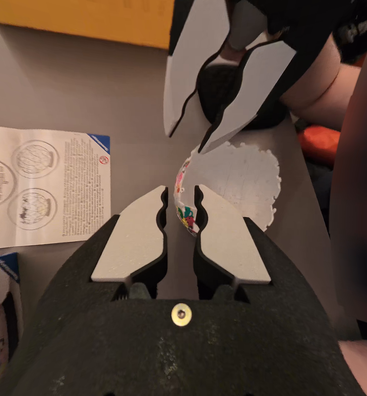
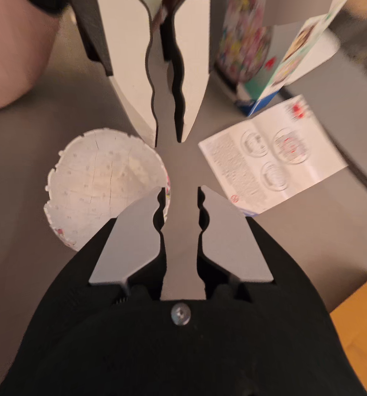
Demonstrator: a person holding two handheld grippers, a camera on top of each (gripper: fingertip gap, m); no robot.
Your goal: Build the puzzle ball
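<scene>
Left wrist view looks down on the half-built puzzle ball [image 1: 232, 184], a bowl-shaped shell resting on the grey table [image 1: 114, 85] with its white inside turned up and its printed outer skin showing along one side; the left gripper [image 1: 181, 188] hangs just above that printed side, jaws parted by a narrow gap with nothing between them; the right gripper [image 1: 184, 143] comes in from the far side, also parted and empty, one fingertip over the shell's rim, though whether it touches I cannot tell; in the right wrist view the right gripper [image 2: 181, 188] shows bare table through its gap, the shell [image 2: 105, 184] just beside its left finger; I judge the work to be between pieces, with the shell about half done and no loose piece in sight; the next move likely calls for steadying the shell by its wall and fetching a piece; the jagged rim looks fragile, so a light pinch seems wise; room is open between the shell and the instruction leaflet [image 1: 47, 186]; the puzzle box [image 2: 255, 53] and a yellow box [image 1: 81, 19] stand well apart; the table edge runs close behind the shell.
</scene>
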